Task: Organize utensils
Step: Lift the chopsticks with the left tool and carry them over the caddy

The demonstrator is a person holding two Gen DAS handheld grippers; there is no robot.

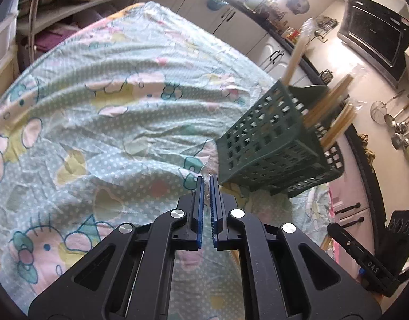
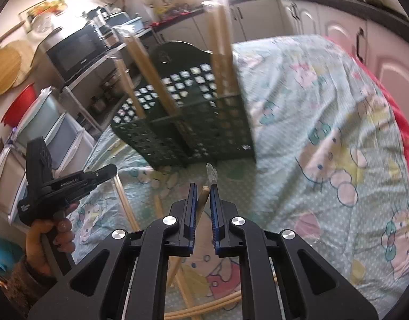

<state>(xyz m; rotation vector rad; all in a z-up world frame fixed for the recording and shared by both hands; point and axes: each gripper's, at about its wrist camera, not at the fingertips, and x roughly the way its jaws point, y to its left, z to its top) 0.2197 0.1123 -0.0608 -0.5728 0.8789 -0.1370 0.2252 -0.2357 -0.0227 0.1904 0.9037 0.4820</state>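
Observation:
A dark green perforated utensil basket (image 1: 271, 138) stands on the cartoon-print tablecloth (image 1: 111, 106), holding several wrapped wooden chopstick pairs (image 1: 335, 112). My left gripper (image 1: 207, 180) is shut on a clear-wrapped utensil (image 1: 207, 169), just left of the basket's base. In the right wrist view the basket (image 2: 193, 122) is just ahead with chopsticks (image 2: 220, 50) sticking up. My right gripper (image 2: 203, 186) is shut on a wrapped wooden chopstick pair (image 2: 201, 202) whose clear wrapper tip (image 2: 211, 173) points at the basket. The left gripper's body (image 2: 57, 186) shows at left.
More chopsticks (image 2: 127, 208) lie on the cloth (image 2: 324, 133) below the basket. Kitchen cabinets (image 1: 231, 18), an oven (image 1: 375, 40) and hanging ladles (image 1: 399, 125) ring the table. Storage drawers (image 2: 44, 133) and a red bowl (image 2: 20, 104) stand at left.

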